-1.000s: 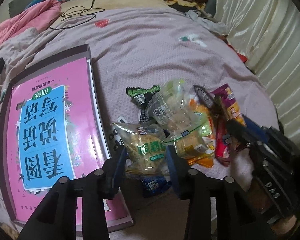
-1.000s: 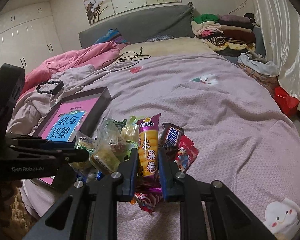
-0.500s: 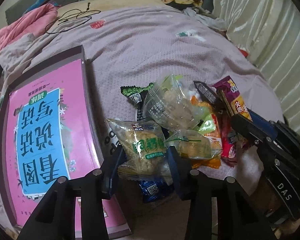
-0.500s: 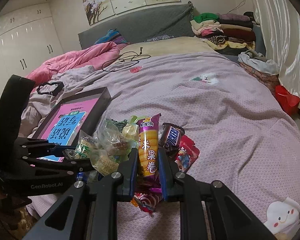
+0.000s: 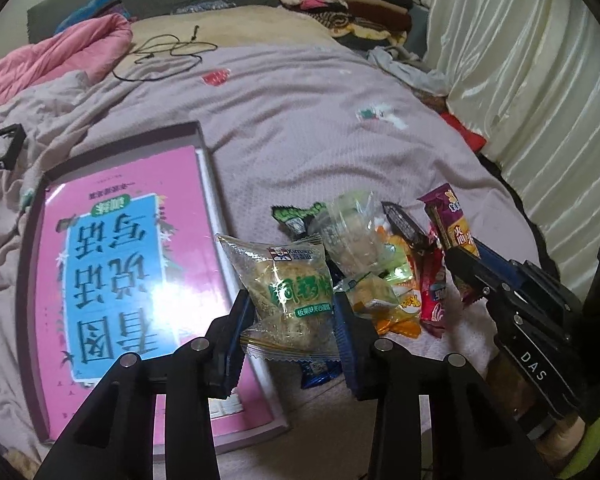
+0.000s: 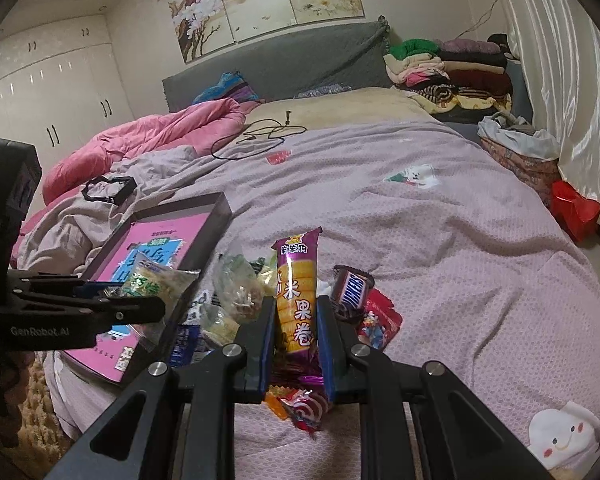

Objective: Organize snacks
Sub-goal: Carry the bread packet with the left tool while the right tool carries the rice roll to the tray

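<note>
Both claws have something clenched in them right now. The left gripper (image 5: 294,316) is squeezed onto a clear plastic packet holding a pale crumbly cake with green lettering (image 5: 288,292), its jaws having just been closing in on it, and the packet stands clear of the bedsheet with its lower seam hanging loose between the blue pads. My guess is it is being carried toward the shallow dark-rimmed box (image 5: 204,152) that lies just to the left, with a pink and blue book cover (image 5: 112,264) lining its floor (the only tidy container in sight, so the likely home for the snacks).

The right gripper (image 6: 296,328) is clamped on a tall purple wrapper printed with yellow corn rolls (image 6: 296,284), holding it upright by its lower half, probably so it clears the pile when lifted. Around it the heap of remaining snacks (image 5: 384,268) sits on the mauve dotted bedsheet (image 6: 440,260): a brown chocolate bar (image 6: 352,288) and a red sachet (image 6: 378,320) just to the right of the purple wrapper, a striped lollipop (image 6: 306,404) below the jaws, and crinkled clear bags between the two tools.

Nothing has gone into the box yet, so the sorting looks barely begun. Thin film wrappers like these slip easily, which may be why both grips are taken low and firm
</note>
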`<state>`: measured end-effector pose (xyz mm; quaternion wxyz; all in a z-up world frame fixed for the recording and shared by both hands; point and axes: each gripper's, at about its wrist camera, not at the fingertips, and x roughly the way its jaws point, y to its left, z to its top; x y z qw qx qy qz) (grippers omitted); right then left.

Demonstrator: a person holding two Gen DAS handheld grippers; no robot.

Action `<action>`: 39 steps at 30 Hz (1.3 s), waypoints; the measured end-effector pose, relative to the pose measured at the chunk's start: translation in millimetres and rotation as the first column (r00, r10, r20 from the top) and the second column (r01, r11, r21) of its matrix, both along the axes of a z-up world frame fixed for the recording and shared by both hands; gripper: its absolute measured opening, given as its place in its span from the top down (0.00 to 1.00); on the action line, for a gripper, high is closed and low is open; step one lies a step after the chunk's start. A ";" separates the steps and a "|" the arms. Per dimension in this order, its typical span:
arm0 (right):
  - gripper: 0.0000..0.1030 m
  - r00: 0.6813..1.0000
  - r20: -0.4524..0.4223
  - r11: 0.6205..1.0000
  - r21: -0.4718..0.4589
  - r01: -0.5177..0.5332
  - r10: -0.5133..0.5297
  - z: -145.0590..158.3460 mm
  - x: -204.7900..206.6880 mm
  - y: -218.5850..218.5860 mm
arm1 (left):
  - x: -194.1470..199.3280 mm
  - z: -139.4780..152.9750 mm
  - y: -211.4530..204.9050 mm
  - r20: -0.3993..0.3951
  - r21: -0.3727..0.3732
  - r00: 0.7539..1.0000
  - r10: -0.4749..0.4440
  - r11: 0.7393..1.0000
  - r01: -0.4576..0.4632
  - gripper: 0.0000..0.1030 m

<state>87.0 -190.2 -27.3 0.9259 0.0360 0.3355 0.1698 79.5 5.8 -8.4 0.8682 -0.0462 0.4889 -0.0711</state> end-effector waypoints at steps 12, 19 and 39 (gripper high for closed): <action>0.81 0.993 0.012 0.993 0.031 -0.118 0.118 20.1 -13.3 47.4 | -19.0 12.7 44.2 0.055 0.042 0.995 0.082 0.996 -0.084 0.60; 0.81 0.978 -0.008 0.978 0.039 -0.207 0.207 20.0 -13.6 90.2 | -30.3 9.3 71.6 0.056 0.051 0.990 0.129 0.990 -0.132 0.60; 0.81 0.938 -0.079 0.940 -0.030 -0.341 0.337 0.2 -9.7 170.9 | -51.8 -9.1 131.7 0.034 0.050 0.966 0.255 0.965 -0.256 0.60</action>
